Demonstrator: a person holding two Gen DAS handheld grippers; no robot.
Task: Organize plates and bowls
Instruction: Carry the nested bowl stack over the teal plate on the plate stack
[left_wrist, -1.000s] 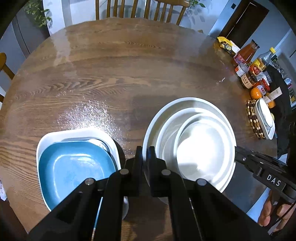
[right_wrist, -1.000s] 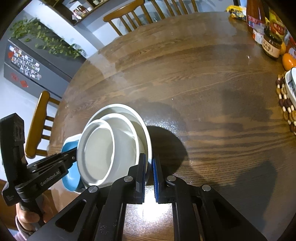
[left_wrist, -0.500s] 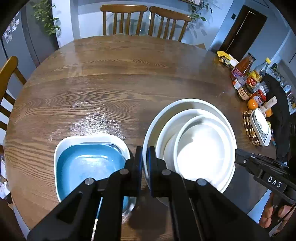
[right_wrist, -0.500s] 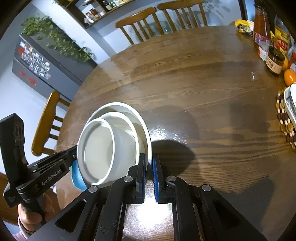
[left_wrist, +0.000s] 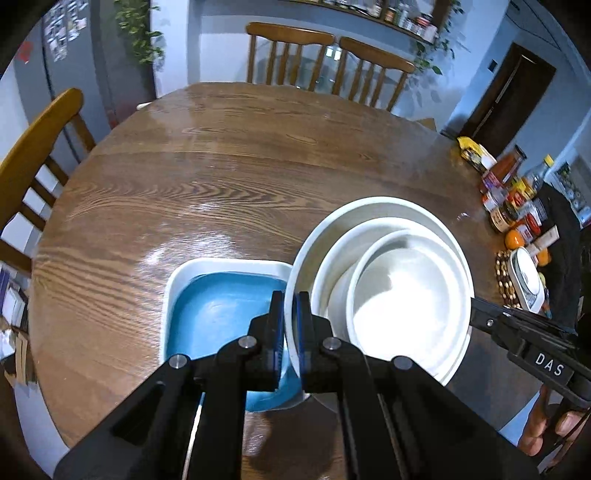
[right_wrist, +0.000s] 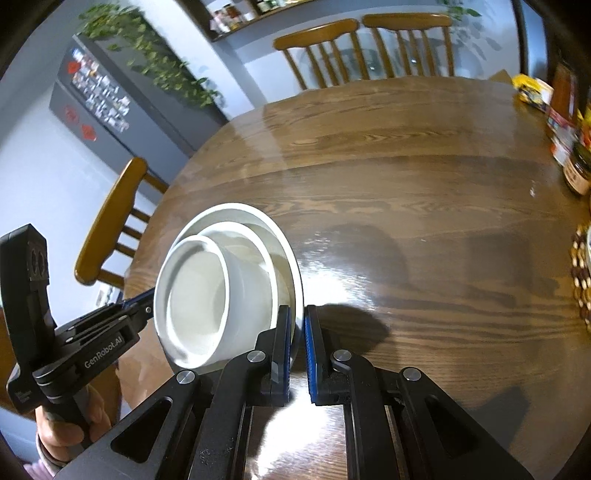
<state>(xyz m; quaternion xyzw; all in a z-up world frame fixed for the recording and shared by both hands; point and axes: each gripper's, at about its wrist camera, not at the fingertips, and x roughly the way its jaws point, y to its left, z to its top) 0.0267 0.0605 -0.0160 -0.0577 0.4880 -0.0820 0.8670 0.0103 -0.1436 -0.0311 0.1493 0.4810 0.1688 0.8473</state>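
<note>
A large white plate (left_wrist: 369, 206) carries two nested white bowls, the smaller bowl (left_wrist: 406, 295) inside the wider one (left_wrist: 384, 225). My left gripper (left_wrist: 290, 306) is shut on the plate's left rim. My right gripper (right_wrist: 297, 321) is shut on its right rim, and its tip shows at the plate's far side (left_wrist: 476, 310). The stack (right_wrist: 195, 295) hangs tilted above the round wooden table (left_wrist: 221, 177). Under its left edge sits a blue square dish (left_wrist: 221, 306) inside a white square dish (left_wrist: 173, 280). The left gripper (right_wrist: 144, 302) reaches in from the left in the right wrist view.
Wooden chairs (left_wrist: 288, 33) stand behind the table and one chair (left_wrist: 33, 147) at its left. Bottles and jars (left_wrist: 509, 184), an orange (left_wrist: 515, 238) and a white scale (left_wrist: 526, 280) on a beaded mat crowd the right edge. A brown jar (right_wrist: 576, 173) stands there too.
Both grippers have risen with the plate and bowls. The stack has moved left and now overlaps the right edge of the blue square dish. More of the room shows.
</note>
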